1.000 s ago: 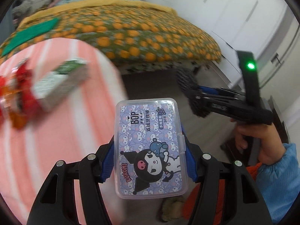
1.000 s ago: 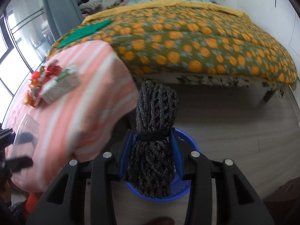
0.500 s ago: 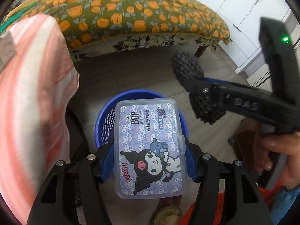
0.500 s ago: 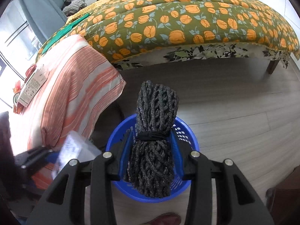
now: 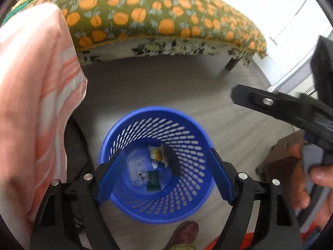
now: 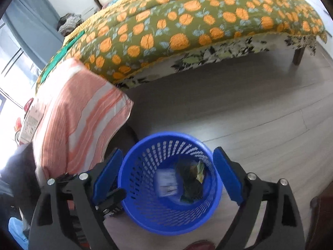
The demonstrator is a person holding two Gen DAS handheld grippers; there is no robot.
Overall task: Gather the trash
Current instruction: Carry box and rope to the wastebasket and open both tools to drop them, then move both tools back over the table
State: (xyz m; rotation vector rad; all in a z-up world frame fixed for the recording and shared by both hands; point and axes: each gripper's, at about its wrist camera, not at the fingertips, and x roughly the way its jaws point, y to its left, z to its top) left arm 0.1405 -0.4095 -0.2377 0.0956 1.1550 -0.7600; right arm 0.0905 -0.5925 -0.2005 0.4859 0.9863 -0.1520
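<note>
**Both grippers releasing over the bin**

With both grippers poised above the blue basket [image 5: 158,206], I read this as the drop step. The left gripper [image 5: 164,175] and right gripper [image 6: 166,177] have their fingers spreading wide, nothing between them. The clear plastic case [image 5: 137,169] and dark rope bundle [image 6: 190,184] lie blurred inside the basket, among wrappers. The striped counter cloth [image 6: 83,112] hangs just beside the rim; open floor [image 6: 260,129] lies toward the bed [image 6: 187,20].
</note>
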